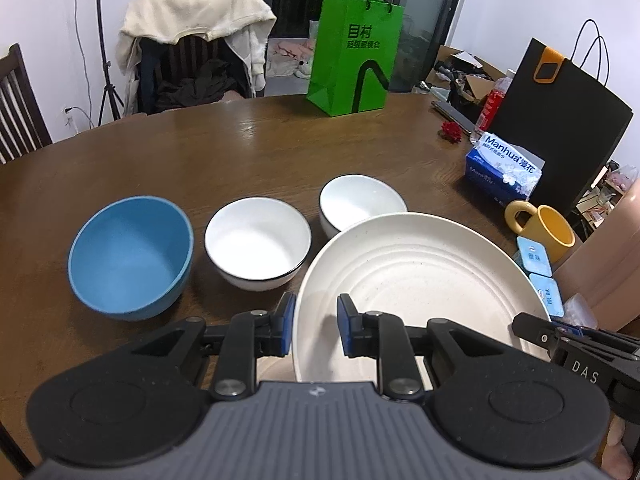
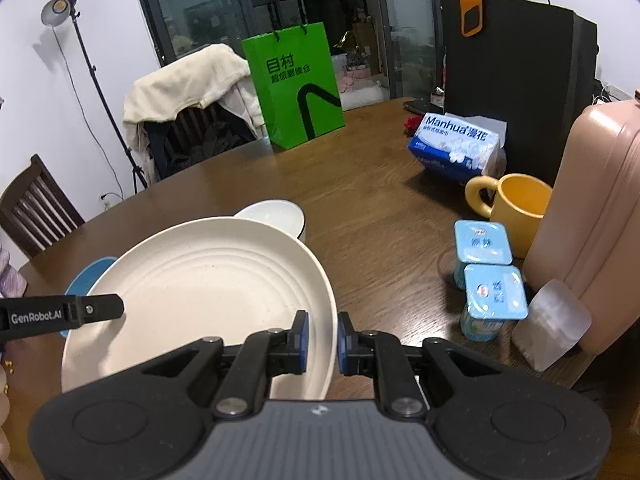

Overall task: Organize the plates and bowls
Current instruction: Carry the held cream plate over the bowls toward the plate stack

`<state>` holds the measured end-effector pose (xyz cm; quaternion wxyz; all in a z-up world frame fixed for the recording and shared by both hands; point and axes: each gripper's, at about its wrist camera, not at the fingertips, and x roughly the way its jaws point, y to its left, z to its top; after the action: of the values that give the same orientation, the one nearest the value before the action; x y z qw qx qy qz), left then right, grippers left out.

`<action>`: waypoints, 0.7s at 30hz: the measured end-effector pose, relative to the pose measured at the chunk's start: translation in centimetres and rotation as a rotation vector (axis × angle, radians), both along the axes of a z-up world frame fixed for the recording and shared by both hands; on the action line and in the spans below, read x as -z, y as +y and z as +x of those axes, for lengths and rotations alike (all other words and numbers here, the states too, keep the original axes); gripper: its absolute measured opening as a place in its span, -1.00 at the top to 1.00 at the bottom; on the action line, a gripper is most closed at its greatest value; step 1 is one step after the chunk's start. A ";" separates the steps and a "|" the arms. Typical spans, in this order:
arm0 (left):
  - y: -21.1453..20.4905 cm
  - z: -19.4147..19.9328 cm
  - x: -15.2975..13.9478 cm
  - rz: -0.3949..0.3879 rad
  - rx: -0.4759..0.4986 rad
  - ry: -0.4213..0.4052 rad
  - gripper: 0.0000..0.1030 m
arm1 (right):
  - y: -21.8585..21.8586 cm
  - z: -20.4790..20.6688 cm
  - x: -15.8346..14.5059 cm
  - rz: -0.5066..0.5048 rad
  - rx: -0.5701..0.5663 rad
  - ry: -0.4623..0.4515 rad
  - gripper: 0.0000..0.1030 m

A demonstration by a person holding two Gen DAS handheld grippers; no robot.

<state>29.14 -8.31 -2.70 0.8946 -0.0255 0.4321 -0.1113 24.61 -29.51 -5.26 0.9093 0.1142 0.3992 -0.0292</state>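
Observation:
A cream ribbed plate (image 1: 424,280) hangs tilted above the table, held at both sides. My left gripper (image 1: 316,324) is shut on its left rim. My right gripper (image 2: 322,336) is shut on its right rim (image 2: 326,312) and shows at the right edge of the left wrist view (image 1: 560,332). Behind the plate stand a blue bowl (image 1: 128,256), a white black-rimmed bowl (image 1: 258,252) and a second white bowl (image 1: 360,200) in a row. The plate (image 2: 200,292) hides most of the bowls in the right wrist view.
On the brown table (image 1: 280,148) stand a green bag (image 1: 354,60), a black bag (image 1: 560,120), a tissue pack (image 1: 504,168), a yellow mug (image 2: 516,204), two yoghurt cups (image 2: 490,276), a clear container (image 2: 552,324) and a pink jug (image 2: 600,220). Chairs stand behind.

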 end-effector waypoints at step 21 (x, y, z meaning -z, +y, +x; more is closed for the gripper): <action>3.9 -1.7 3.0 -0.007 -0.065 0.041 0.58 | 3.8 -0.8 3.1 0.006 -0.078 0.043 0.72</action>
<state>27.45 -4.38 -5.68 0.8886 -0.0448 0.4490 -0.0828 23.81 -25.68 -8.34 0.9004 0.1008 0.4231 0.0051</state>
